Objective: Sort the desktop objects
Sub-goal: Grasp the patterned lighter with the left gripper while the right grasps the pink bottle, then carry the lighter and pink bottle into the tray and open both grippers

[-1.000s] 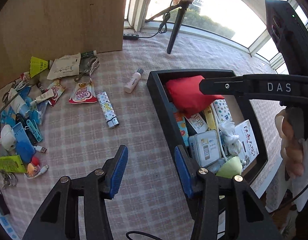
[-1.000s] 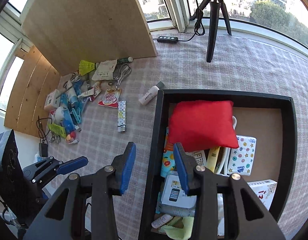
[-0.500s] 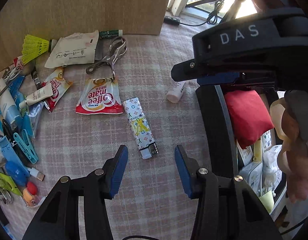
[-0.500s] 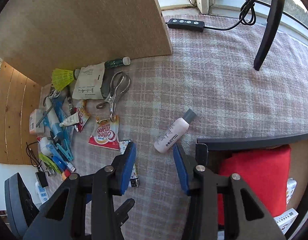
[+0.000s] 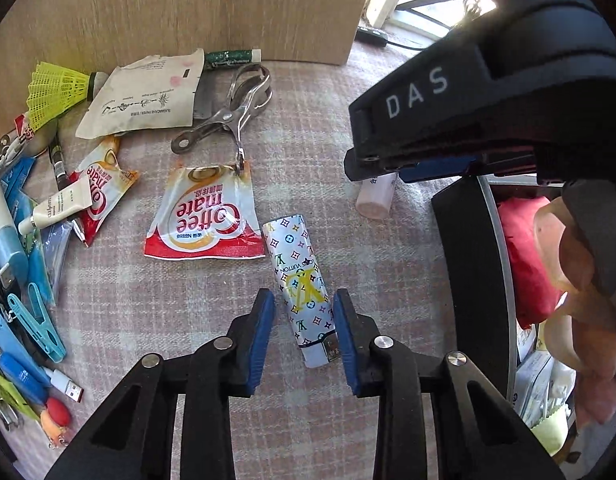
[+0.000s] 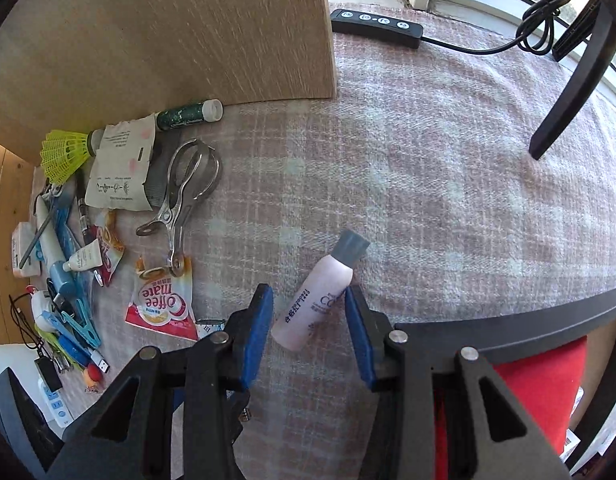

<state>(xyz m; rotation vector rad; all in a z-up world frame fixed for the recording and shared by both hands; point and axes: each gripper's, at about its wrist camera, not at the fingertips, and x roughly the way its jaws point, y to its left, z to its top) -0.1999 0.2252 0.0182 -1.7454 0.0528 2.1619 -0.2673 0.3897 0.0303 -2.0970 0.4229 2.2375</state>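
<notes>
A white lighter (image 5: 303,292) with a printed monogram pattern lies on the checked cloth. My left gripper (image 5: 303,332) points down over it. Its jaws are closing, with the lighter's lower end between the blue pads and a gap still on the left side. A pink bottle (image 6: 316,304) with a grey cap lies between the pads of my right gripper (image 6: 309,332). Those jaws are also closing, and a gap remains at the left pad. The right gripper's black finger (image 5: 428,92) hides most of the bottle (image 5: 374,200) in the left wrist view.
A black tray (image 6: 508,320) holding a red pouch (image 6: 540,380) lies to the right. On the left are a Coffee mate sachet (image 5: 203,220), metal tongs (image 5: 227,112), a yellow shuttlecock (image 5: 55,92) and blue pegs. A wooden board (image 6: 187,40) stands behind. A tripod leg (image 6: 564,92) and a cabled controller (image 6: 376,26) are at the back.
Both grippers came down and left, from above the tray to the cloth. The left jaws narrowed around the lighter. The right gripper settled over the pink bottle.
</notes>
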